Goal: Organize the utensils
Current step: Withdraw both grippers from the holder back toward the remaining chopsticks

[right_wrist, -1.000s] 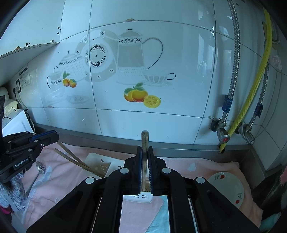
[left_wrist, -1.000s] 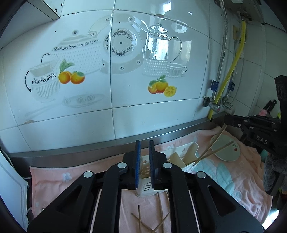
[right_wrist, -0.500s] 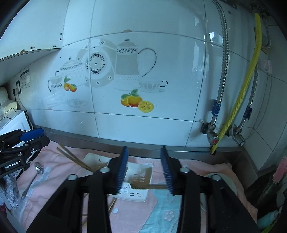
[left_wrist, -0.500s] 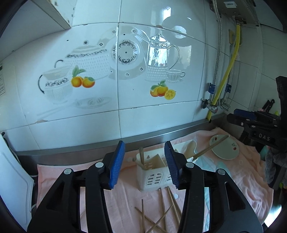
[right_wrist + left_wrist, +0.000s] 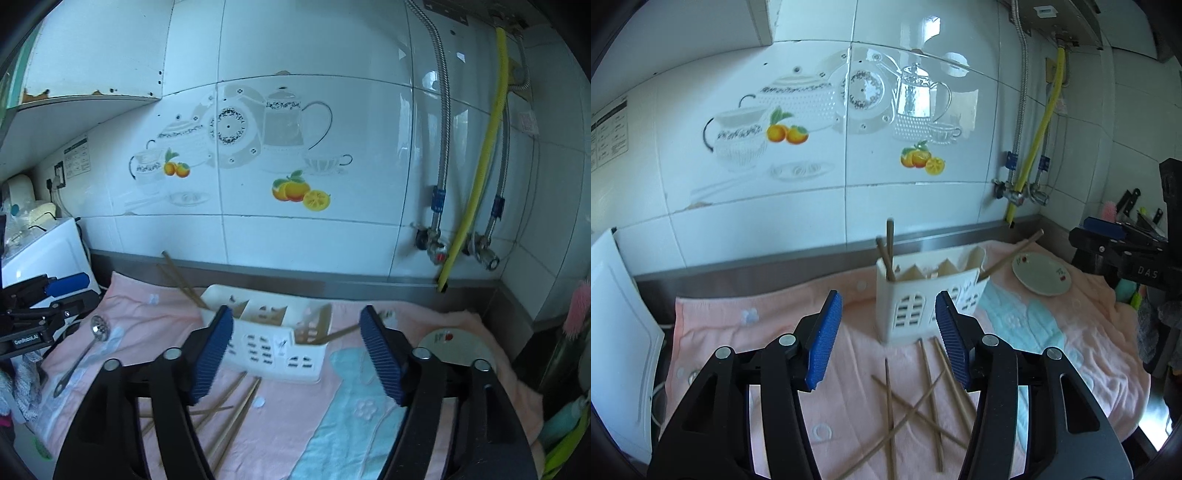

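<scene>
Both claws stand apart with nothing between the pads: the left gripper [image 5: 888,339] and the right gripper [image 5: 297,354] have just been opening, and each hangs clear above the pink towel [image 5: 768,332]. One white utensil holder [image 5: 923,295] stands upright on that towel; two chopsticks [image 5: 888,251] poke from its left compartment and one more leans out on the right. About five loose chopsticks [image 5: 916,402] lie crossed in front of it, their lower ends cut off by the gripper arms. One spoon [image 5: 83,354] lies left, one small plate [image 5: 1041,277] right.
</scene>
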Action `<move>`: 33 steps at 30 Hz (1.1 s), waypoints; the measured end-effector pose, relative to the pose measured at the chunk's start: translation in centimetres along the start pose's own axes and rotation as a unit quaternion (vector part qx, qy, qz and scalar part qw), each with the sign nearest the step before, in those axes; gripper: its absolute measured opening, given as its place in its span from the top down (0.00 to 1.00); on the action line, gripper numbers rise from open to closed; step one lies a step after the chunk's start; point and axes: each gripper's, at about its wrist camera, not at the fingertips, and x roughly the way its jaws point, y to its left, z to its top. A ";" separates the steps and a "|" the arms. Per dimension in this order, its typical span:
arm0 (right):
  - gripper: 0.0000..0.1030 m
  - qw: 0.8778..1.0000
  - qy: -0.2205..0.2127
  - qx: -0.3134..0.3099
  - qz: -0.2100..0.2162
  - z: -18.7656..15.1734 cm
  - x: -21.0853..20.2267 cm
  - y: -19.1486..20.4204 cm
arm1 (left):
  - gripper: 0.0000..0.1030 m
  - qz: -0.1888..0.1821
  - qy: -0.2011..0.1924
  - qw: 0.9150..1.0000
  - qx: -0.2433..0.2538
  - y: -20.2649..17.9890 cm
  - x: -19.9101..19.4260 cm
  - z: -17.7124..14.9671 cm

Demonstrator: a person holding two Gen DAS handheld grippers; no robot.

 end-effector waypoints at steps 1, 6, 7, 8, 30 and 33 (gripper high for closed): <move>0.31 1.000 0.000 0.002 0.000 -0.5 -0.3 0.1 | 0.49 0.000 0.001 1.000 -0.002 0.2 -0.2 -0.5; 0.31 1.000 0.010 0.011 0.018 -3.4 -1.4 0.8 | 0.49 -0.006 0.014 1.000 -0.005 0.8 -1.0 -3.8; 0.31 1.000 0.010 0.013 0.019 -4.1 -1.6 1.0 | 0.49 -0.008 0.018 1.000 -0.003 1.0 -1.1 -4.7; 0.31 1.000 0.011 0.014 0.018 -4.6 -1.7 1.1 | 0.49 -0.008 0.021 1.000 -0.002 1.0 -1.1 -5.3; 0.28 0.996 0.048 0.058 0.046 -15.0 -2.7 4.1 | 0.74 -0.060 0.162 0.979 0.112 3.7 4.1 -17.0; 0.28 0.995 0.058 0.061 0.045 -15.7 -2.2 4.4 | 0.77 -0.058 0.175 0.975 0.121 4.0 5.1 -17.6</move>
